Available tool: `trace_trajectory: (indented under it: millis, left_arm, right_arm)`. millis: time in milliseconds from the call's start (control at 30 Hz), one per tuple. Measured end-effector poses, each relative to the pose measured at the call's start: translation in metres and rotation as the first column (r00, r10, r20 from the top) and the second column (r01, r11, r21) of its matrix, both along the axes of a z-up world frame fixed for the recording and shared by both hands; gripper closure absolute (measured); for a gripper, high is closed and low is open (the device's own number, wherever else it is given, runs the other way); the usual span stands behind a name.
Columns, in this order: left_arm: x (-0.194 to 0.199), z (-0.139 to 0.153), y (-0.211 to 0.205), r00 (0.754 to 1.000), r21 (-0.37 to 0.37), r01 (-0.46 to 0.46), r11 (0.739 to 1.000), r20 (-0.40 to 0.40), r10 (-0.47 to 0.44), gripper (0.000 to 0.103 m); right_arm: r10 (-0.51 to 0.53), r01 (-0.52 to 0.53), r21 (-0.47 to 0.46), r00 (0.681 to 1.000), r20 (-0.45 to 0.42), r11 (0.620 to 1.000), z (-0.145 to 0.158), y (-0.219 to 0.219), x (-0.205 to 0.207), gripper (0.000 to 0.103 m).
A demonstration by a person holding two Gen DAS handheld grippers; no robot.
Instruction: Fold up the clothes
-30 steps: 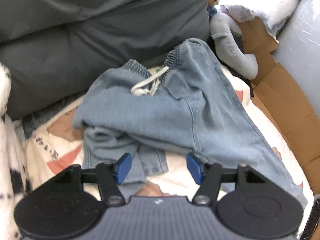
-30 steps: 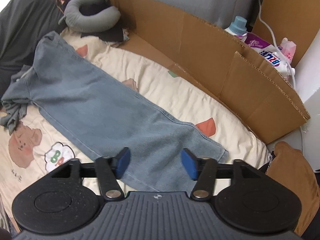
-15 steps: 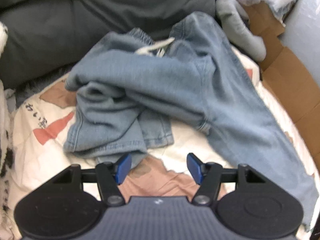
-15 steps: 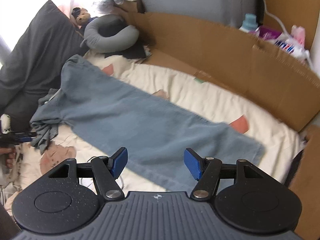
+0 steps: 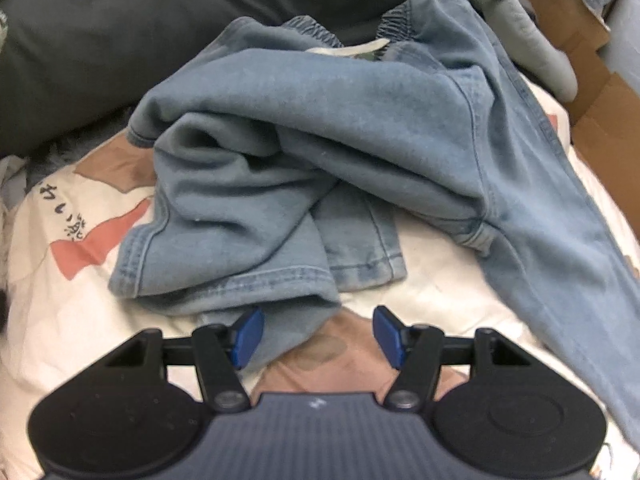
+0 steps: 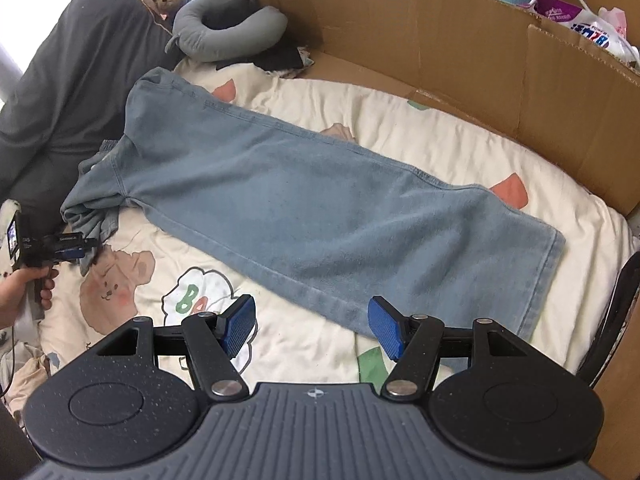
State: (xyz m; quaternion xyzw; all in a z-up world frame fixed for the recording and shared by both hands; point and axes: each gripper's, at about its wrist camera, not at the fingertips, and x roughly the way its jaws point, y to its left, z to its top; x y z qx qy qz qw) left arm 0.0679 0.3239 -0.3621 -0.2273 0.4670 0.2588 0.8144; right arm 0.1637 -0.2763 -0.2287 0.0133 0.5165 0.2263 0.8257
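Now | left gripper (image 5: 316,334) low at jeans (image 5: 360,152) hem (jaws apart) | right gripper (image 6: 311,326) hovering, spread

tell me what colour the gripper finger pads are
Blue pads, clearest in the right wrist view.

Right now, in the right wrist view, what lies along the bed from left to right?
Hand → left claw → bunched leg → flat leg → cardboard.
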Motion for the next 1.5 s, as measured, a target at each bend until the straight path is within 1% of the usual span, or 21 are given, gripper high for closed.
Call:
trace_trajectory:
  millis: [67,167,233,267,300,333,367,433,500,567,733,833,933,1000,1100,1267,1367,1500]
  left_arm:
    - [0.005,-0.004,-0.001,1.000,0.021,0.004,1.000,-0.012,-0.003,0.040]
    - [0.012,-0.010,-0.003,0.999,0.085,0.018,0.996,-0.034,-0.015,0.040]
    - [0.016,-0.013,-0.004,0.999,0.128,0.029,0.991,-0.049,-0.023,0.043]
    - [0.018,-0.015,-0.005,0.998,0.149,0.034,0.988,-0.056,-0.026,0.043]
    - [0.019,-0.016,-0.005,0.998,0.159,0.037,0.987,-0.058,-0.028,0.046]
    - [0.018,-0.016,-0.004,0.998,0.166,0.031,0.986,-0.057,-0.022,0.060]
    - [0.017,-0.015,-0.003,0.998,0.173,0.025,0.985,-0.056,-0.015,0.081]
    - [0.016,-0.011,0.000,0.999,0.147,0.037,0.988,-0.043,-0.031,0.098]
    - [0.014,-0.005,0.000,0.998,0.134,0.053,0.990,-0.030,-0.050,0.100]
    - [0.011,0.005,0.000,0.998,0.119,0.055,0.991,-0.001,-0.055,0.100]
    - [-0.004,0.035,0.005,0.997,0.044,-0.007,0.999,0.076,0.003,0.101]
    - [-0.010,0.049,0.001,0.995,0.024,0.010,1.000,0.102,-0.012,0.101]
    - [-0.006,0.062,-0.004,0.992,0.003,0.017,1.000,0.125,-0.017,0.101]
    - [-0.010,0.070,-0.006,0.991,-0.005,0.022,1.000,0.135,-0.021,0.101]
    - [-0.013,0.081,-0.015,0.986,-0.023,0.049,0.999,0.159,-0.044,0.101]
    - [-0.020,0.104,-0.042,0.973,-0.075,0.114,0.991,0.211,-0.096,0.101]
    - [-0.021,0.115,-0.058,0.966,-0.120,0.134,0.984,0.237,-0.103,0.101]
    - [-0.019,0.128,-0.083,0.952,-0.146,0.197,0.969,0.264,-0.154,0.101]
  right_arm:
    - [0.004,-0.004,-0.003,1.000,-0.014,1.000,-0.004,-0.001,-0.002,0.034]
    - [-0.004,0.004,-0.020,0.999,-0.036,1.000,-0.011,-0.003,-0.004,0.034]
    - [-0.011,0.009,-0.034,0.999,-0.049,0.999,-0.014,-0.005,-0.006,0.034]
    - [-0.011,0.009,-0.037,0.999,-0.053,0.999,-0.015,-0.006,-0.007,0.034]
    - [-0.007,0.005,-0.039,0.998,-0.057,0.999,-0.015,-0.005,-0.007,0.034]
    - [-0.004,0.001,-0.041,0.998,-0.061,0.999,-0.016,-0.005,-0.008,0.034]
    - [0.002,-0.005,-0.042,0.998,-0.063,0.999,-0.016,-0.004,-0.009,0.034]
    - [0.019,-0.021,-0.041,0.998,-0.066,0.999,-0.016,-0.003,-0.011,0.034]
    - [0.021,-0.024,-0.033,0.997,-0.072,0.999,-0.017,-0.004,-0.012,0.034]
    - [0.017,-0.019,-0.024,0.997,-0.080,1.000,-0.018,-0.005,-0.013,0.034]
    - [0.011,-0.011,0.001,0.997,-0.076,1.000,-0.017,-0.006,-0.012,0.035]
    - [0.011,-0.010,0.019,0.998,-0.066,1.000,-0.014,-0.004,-0.010,0.035]
    - [0.013,-0.011,0.041,0.998,-0.056,0.999,-0.012,-0.003,-0.010,0.035]
    - [0.014,-0.011,0.057,0.999,-0.051,0.998,-0.012,-0.003,-0.010,0.035]
    - [0.018,-0.015,0.083,0.999,-0.045,0.996,-0.013,-0.004,-0.012,0.035]
    - [0.041,-0.038,0.111,0.999,-0.027,0.993,-0.015,0.001,-0.018,0.035]
    - [0.054,-0.048,0.156,0.998,-0.030,0.987,-0.017,0.004,-0.020,0.035]
    - [0.055,-0.049,0.207,0.998,-0.025,0.977,-0.018,0.006,-0.022,0.035]
